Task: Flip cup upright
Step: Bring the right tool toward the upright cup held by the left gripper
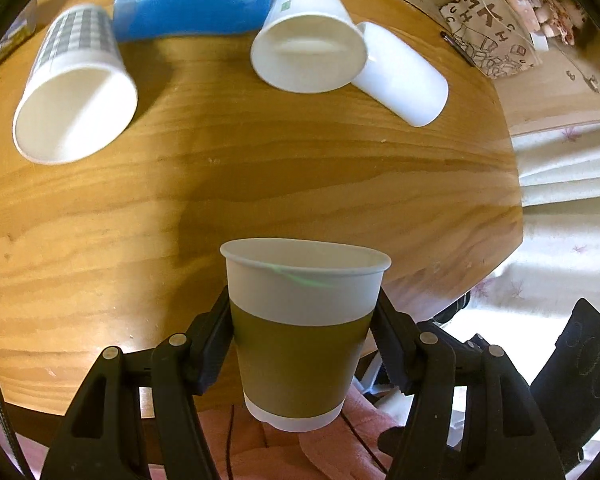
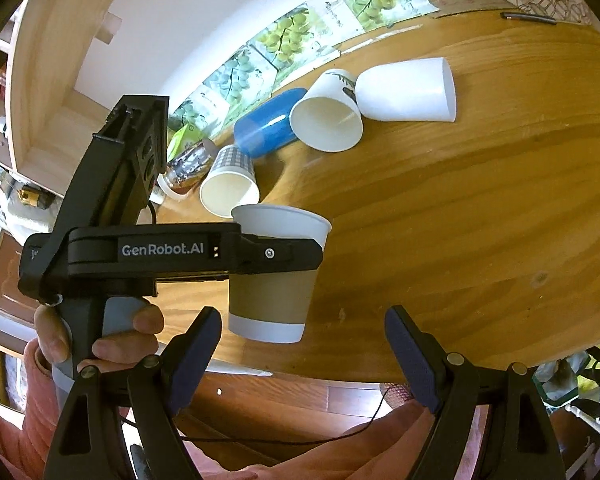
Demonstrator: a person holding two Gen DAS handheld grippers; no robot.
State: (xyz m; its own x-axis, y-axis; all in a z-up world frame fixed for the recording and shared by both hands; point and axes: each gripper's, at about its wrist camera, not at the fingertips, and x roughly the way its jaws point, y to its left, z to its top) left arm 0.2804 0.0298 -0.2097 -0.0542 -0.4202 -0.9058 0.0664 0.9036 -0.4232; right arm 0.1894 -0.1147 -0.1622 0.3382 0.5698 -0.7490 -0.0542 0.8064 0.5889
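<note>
The brown-sleeved cup [image 1: 300, 332] is clamped upright by the left gripper [image 1: 302, 344], held off the wooden table [image 1: 260, 184] edge at 6 o'clock. The right gripper [image 2: 304, 356] is spread wide, nothing held.

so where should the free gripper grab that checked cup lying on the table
Take the checked cup across its side wall near the middle, one finger on each side, coming down from above. It lies on its side on the table with its open mouth toward the table's near edge, so the rounded wall is exposed. The right gripper is open and empty; the left gripper already holds the brown cup.
</note>
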